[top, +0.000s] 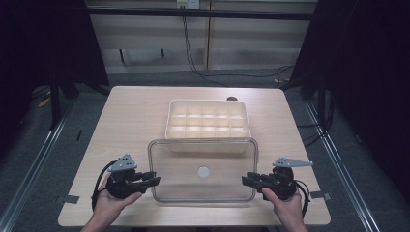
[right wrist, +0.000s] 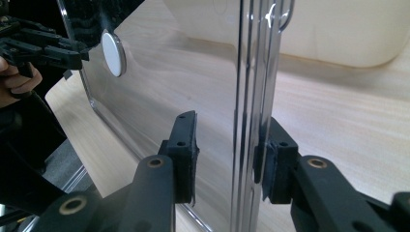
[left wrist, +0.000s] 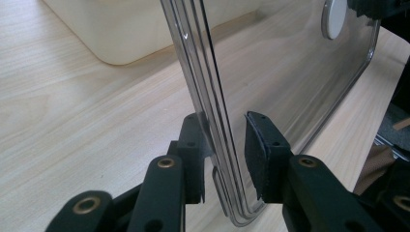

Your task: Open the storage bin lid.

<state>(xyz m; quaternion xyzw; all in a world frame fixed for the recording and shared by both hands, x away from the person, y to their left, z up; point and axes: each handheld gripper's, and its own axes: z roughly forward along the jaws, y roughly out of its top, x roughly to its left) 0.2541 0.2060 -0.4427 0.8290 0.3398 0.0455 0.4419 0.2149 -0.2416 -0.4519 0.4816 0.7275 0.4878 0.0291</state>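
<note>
**Fingers straddling both ends of a clear lid, neither pair closed on it**

Fingers (left wrist: 263, 154) of the left gripper (top: 143, 180) are standing parted around the left rim of the clear lid (top: 203, 191); one pad is touching the rim while the other is standing off with a visible gap. The right gripper (top: 253, 180) is sitting the same way at the lid's right rim, its fingers (right wrist: 186, 145) parted, one pad against the edge and the other apart from it. Whether the lid is resting on the desk (top: 130, 111) or being carried clear of it cannot be told. It is lying flat near the desk's front edge, midway between the left and right edges (a white round disc (top: 203, 171) is showing at its centre). A cream compartment tray (top: 208, 121) is sitting just behind it, toward the desk's middle, with the lid's far edge overlapping the tray's near wall in the high view. A hand is holding each gripper from the front edge.
</note>
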